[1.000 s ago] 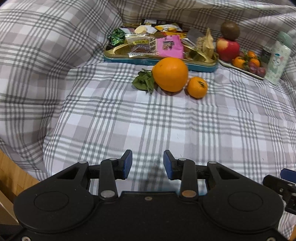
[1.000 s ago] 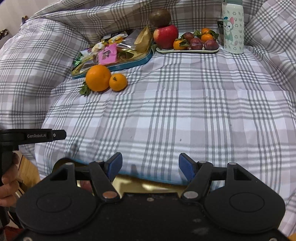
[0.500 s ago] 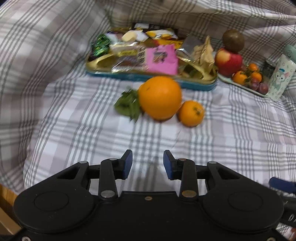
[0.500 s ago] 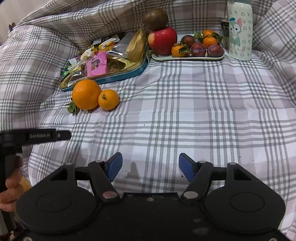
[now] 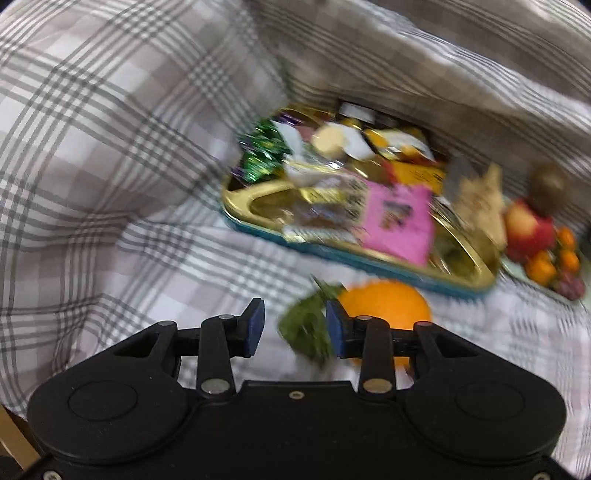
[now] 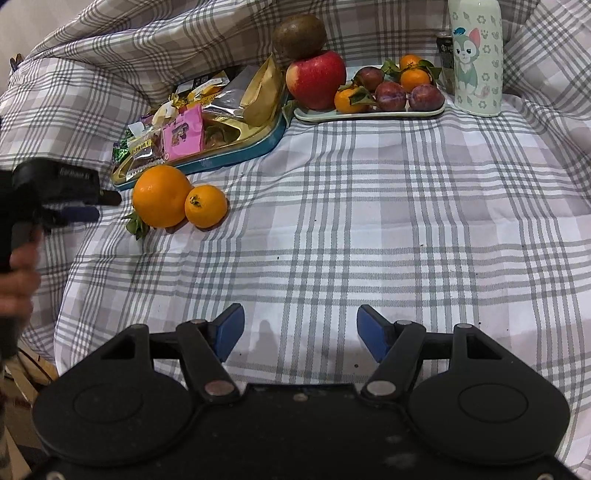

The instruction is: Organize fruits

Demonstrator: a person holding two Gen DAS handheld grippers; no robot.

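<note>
While the left gripper (image 5: 291, 330) hangs just short of the big orange (image 6: 161, 195), its jaws stand apart with nothing pressed between them; in the blurred left wrist view only the orange's green leaves (image 5: 306, 332) show in the gap, and the fruit itself sits behind the right-hand finger. That orange lies on the plaid bedcover (image 6: 369, 221), touching a smaller mandarin (image 6: 205, 205) on its right, both just in front of a gold and teal snack tray (image 6: 236, 155) heaped with wrapped sweets. Beside the tray, a pale plate (image 6: 369, 113) carries a red apple (image 6: 316, 79) with a brown kiwi (image 6: 300, 35) perched on top, plus mandarins and dark plums. A cartoon-cat bottle (image 6: 476, 55) stands upright at the plate's right end, with a dark can (image 6: 445, 55) behind it. The right gripper (image 6: 300, 334) hovers over bare cloth, well apart from the fruit, jaws released and empty. A person's hand (image 6: 18, 280) grips the left tool's handle.
</note>
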